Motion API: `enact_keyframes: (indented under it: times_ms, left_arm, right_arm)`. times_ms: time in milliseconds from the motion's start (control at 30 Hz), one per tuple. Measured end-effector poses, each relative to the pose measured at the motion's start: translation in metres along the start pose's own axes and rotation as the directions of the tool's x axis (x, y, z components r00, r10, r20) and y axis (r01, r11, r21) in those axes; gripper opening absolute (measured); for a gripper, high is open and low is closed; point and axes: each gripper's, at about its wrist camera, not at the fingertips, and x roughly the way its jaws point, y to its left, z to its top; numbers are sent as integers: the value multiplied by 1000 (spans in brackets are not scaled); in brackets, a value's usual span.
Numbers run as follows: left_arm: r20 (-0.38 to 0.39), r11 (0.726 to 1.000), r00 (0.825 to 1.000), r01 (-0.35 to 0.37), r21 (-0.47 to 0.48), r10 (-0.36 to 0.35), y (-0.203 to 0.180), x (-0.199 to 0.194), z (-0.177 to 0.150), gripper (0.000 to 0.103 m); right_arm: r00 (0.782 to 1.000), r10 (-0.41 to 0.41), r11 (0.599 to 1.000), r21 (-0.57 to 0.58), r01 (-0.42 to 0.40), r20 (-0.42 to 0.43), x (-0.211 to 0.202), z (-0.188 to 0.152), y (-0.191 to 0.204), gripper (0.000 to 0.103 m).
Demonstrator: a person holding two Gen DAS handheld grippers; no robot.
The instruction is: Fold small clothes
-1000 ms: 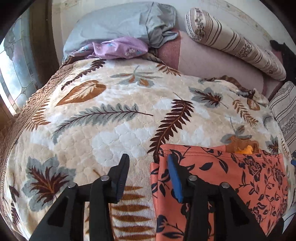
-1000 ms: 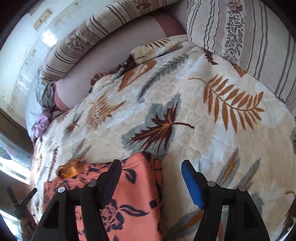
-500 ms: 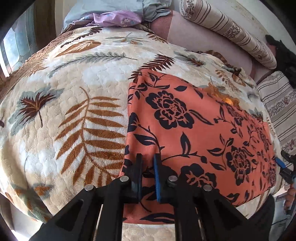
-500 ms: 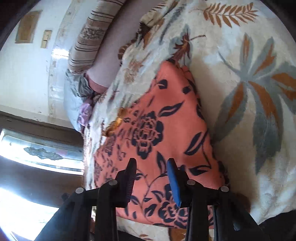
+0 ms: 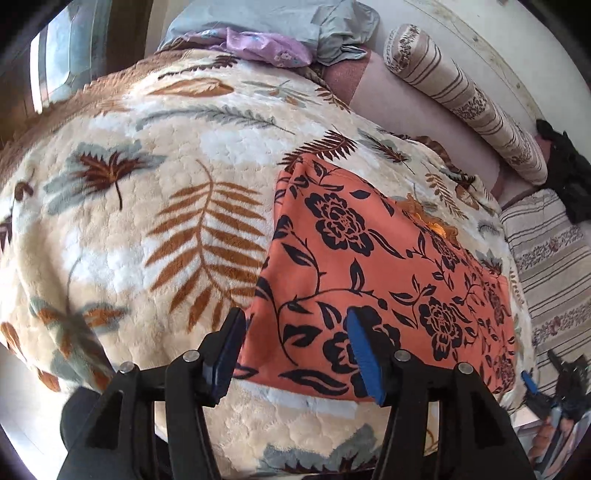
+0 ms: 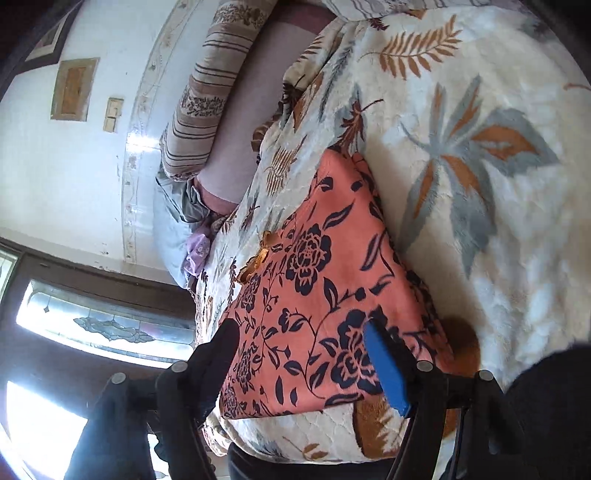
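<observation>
The orange floral garment [image 5: 369, 266] lies flat on the leaf-print blanket [image 5: 147, 229] covering the bed, as a folded, roughly rectangular panel. Its near edge runs parallel to, and just inside, the blanket's front edge. Its left edge is straight and slightly raised from the blanket. A small orange frill [image 5: 432, 221] protrudes at the far edge.

The left gripper [image 5: 295, 350] hovers over the near left corner of the garment. Its fingers [image 5: 364, 354] are spread and opening; the corner sits between them, with no pad pressing the fabric. The right gripper [image 6: 299, 365] stands over the near right portion of the garment [image 6: 314, 280]. Its fingers [image 6: 384, 369] are likewise spread and opening, with fabric below but not pinched.

Open blanket extends to the left of the garment and beyond its far edge. At the head of the bed lie a striped bolster [image 5: 465, 99], a grey pillow [image 5: 280, 18] and a lilac cloth [image 5: 266, 46].
</observation>
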Motion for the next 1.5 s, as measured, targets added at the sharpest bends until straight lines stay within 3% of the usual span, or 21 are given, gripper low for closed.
enact_keyframes:
  times_ms: [267, 500, 733, 933, 1133, 1500]
  left_arm:
    - [-2, 998, 1000, 27, -59, -27, 0, -9, -14, 59]
    - [17, 997, 1000, 23, 72, -24, -47, -10, -8, 59]
    - [10, 976, 1000, -23, 217, 22, -115, 23, -1, 59]
    - [-30, 961, 997, -58, 272, 69, -147, 50, -2, 59]
    - [-63, 951, 993, -78, 298, 102, -156, 68, -8, 59]
    - [-45, 943, 993, -91, 321, 111, -165, 70, -1, 59]
  right_arm:
    - [999, -6, 988, 154, 13, -46, 13, -24, -33, 74]
    - [999, -12, 968, 250, 4, 31, 26, -20, -50, 74]
    - [996, -42, 978, 209, 25, 79, 26, -12, -40, 74]
    - [995, -62, 984, 173, 48, 79, 30, -8, -36, 74]
    - [992, -100, 988, 124, 90, 73, 32, -8, -34, 62]
    - [994, -81, 988, 135, 70, 79, 31, -7, -37, 62]
